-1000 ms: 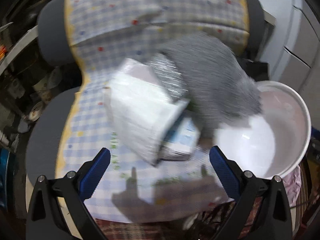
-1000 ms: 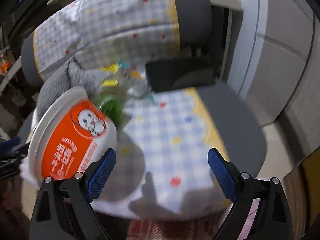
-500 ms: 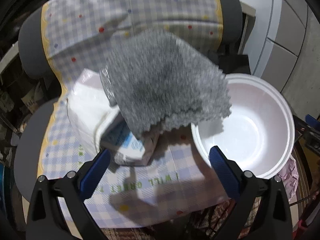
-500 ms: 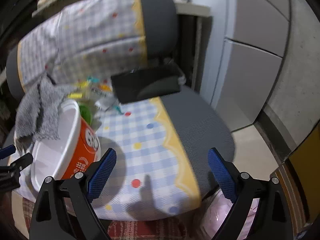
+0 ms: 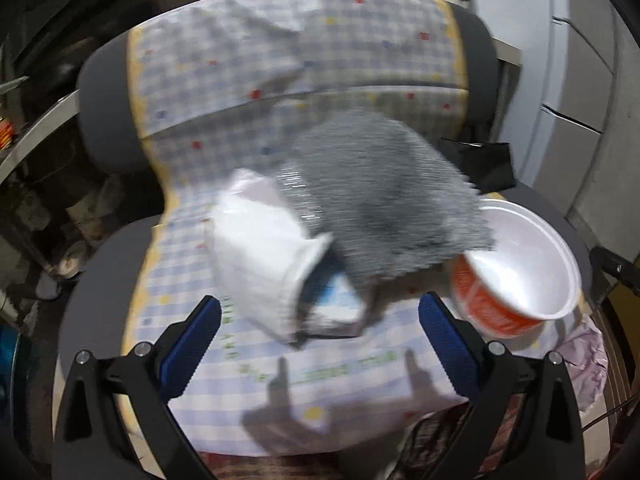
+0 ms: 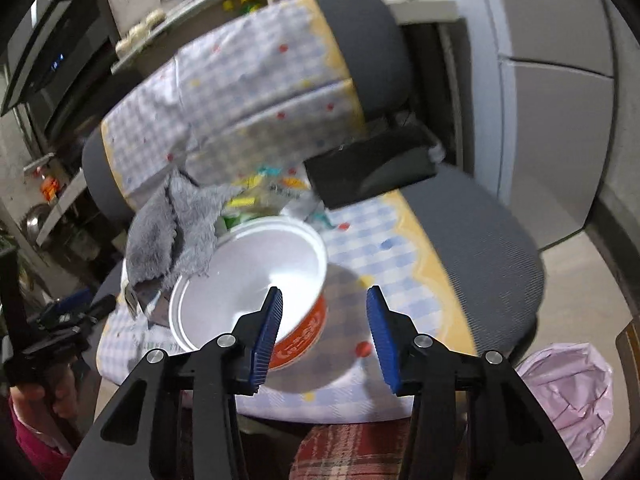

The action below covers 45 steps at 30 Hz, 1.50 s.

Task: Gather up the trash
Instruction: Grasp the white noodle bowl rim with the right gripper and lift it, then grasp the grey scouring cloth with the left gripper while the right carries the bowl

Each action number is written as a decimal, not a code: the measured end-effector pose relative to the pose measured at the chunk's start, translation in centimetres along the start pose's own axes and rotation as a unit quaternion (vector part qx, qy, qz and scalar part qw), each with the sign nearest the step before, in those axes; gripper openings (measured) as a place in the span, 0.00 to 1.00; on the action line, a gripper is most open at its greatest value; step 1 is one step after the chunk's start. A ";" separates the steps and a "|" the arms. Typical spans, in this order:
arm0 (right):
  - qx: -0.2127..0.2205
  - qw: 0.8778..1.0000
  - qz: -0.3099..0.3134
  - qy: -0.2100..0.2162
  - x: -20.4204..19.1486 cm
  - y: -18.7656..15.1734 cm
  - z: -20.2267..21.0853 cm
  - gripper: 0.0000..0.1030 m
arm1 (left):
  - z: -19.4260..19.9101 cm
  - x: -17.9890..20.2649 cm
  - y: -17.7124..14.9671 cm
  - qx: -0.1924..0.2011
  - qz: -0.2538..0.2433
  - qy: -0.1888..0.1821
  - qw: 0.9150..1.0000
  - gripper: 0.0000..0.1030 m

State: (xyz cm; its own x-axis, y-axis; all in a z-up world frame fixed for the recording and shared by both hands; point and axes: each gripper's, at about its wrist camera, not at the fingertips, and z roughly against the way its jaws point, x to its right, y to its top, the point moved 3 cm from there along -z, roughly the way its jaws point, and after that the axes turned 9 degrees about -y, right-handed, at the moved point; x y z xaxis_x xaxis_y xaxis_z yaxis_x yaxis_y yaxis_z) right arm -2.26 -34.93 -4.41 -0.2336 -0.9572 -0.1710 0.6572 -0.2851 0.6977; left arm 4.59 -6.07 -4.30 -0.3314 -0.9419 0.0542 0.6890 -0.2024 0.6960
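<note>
**A:** Trash is all piled on the chair seat (image 6: 492, 240), on that checked cover (image 5: 256, 92). Left to right in the left wrist view: a white bag (image 5: 260, 256) lying on its side with a blue-and-white pack (image 5: 336, 304) poking out of its mouth, then a grey cloth (image 5: 384, 196) draped over the bag's right end, then the bowl (image 5: 524, 264).

**B:** Bowl upright?

**A:** Nope, tipped, white inside facing the cameras, orange printed wall underneath. The cloth's corner hangs over its left rim. Behind it in the right wrist view there are some yellow and green wrappers (image 6: 248, 200), too blurry to say more.

**B:** Grippers?

**A:** Left gripper (image 5: 320, 340) has its blue fingers spread wide, nothing between them, hanging in front of the bag without touching it. Right gripper (image 6: 324, 332) is about half spread and closing; its left finger (image 6: 268, 332) sits over the bowl's near rim, so part of the rim and wall lies between the fingers, but I can't tell if either pad actually touches it.

**B:** Anything off the chair?

**A:** Pink plastic bag (image 6: 568, 396) down on the floor at the right, beside the seat.
</note>
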 end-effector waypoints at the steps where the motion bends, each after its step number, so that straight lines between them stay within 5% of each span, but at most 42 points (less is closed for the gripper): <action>1: -0.010 1.000 -0.003 -0.005 -0.3 0.0 -0.8 0.47 | 0.1 -0.6 0.0 0.000 0.006 0.002 1.000 0.93; 8: -0.049 0.998 -0.026 0.000 -1.2 -0.3 -4.6 0.50 | -0.4 -0.5 1.8 0.004 0.024 -0.064 0.998 0.75; 10: -0.043 0.999 -0.031 -0.001 -1.1 -0.2 -4.6 0.34 | -1.1 -0.1 2.4 0.004 0.024 -0.077 0.997 0.72; 11: -0.038 0.999 -0.034 -0.005 -0.9 -0.1 -4.4 0.14 | -1.5 0.1 2.7 0.003 0.025 -0.080 0.996 0.70; 12: -0.027 0.999 -0.040 -0.008 -0.5 0.2 -4.0 0.07 | -1.8 0.2 2.9 0.002 0.026 -0.080 0.996 0.69; 18: 0.046 0.995 -0.065 -0.056 3.0 1.7 -0.4 0.05 | -2.6 0.6 3.3 0.000 0.027 -0.095 0.995 0.62; 24: 0.033 0.995 -0.076 -0.061 4.9 1.5 -0.8 0.05 | -2.6 0.3 5.3 0.030 0.032 -0.099 0.994 0.55; 30: 0.031 0.996 -0.068 -0.054 4.6 1.3 -0.9 0.05 | -4.9 0.8 5.9 -0.002 0.006 -0.075 0.997 0.52; 36: 0.034 0.996 -0.063 -0.054 4.3 1.3 -1.0 0.05 | -4.9 1.2 6.0 -0.005 -0.012 -0.087 0.996 0.19; 38: 0.035 0.996 -0.062 -0.054 4.2 1.3 -1.0 0.05 | -4.0 1.3 6.8 0.007 -0.016 -0.100 0.995 0.08; 45: 0.053 0.996 -0.068 -0.035 4.2 2.2 -0.8 0.06 | 3.2 3.0 12.0 0.119 -0.037 -0.137 0.983 0.06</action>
State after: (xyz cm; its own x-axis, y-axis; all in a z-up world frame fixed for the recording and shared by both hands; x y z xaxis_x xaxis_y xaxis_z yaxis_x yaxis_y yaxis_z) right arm -1.23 -39.63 -4.15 -0.3673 -0.9029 -0.2231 0.5380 -0.4019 0.7410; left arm 9.84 -10.47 6.48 -0.5585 -0.8129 0.1651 0.4968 -0.1684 0.8514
